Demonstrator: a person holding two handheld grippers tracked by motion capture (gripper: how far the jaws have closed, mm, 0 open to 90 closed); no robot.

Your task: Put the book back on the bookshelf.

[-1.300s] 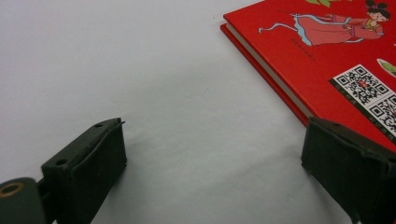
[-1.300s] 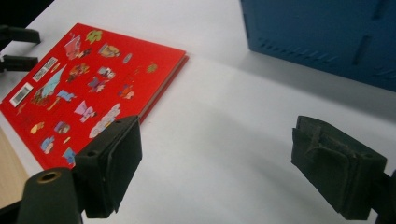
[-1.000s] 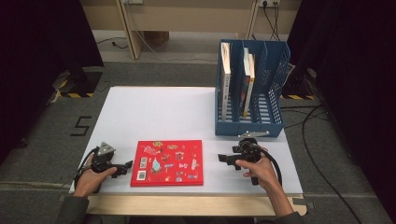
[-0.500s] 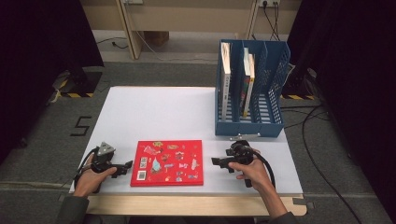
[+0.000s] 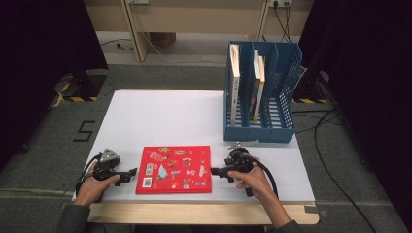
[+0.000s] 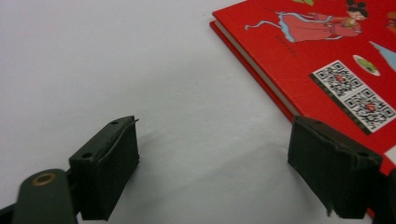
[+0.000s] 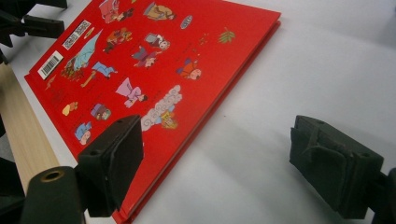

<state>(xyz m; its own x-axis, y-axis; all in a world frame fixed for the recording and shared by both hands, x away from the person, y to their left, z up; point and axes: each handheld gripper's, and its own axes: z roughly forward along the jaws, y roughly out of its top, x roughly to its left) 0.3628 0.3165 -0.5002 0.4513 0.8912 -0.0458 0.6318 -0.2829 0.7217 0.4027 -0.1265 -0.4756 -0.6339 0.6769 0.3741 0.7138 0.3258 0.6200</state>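
White table (image 5: 160, 116) carried one red book (image 5: 174, 169) lying flat near its front edge. Left gripper (image 5: 127, 174) and right gripper (image 5: 215, 171), two in total, flanked it with jaws released. Behind stood one blue rack (image 5: 279, 97) holding three books.

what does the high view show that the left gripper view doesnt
The high view takes in the blue file rack with books standing in it, the right tongs at the red book's right edge, and the whole white table. The left gripper view gives the close detail: the QR codes on the cover, the book's page edge, and the left tongs open, one jaw over the book's corner. Both show the red book lying flat on the table.
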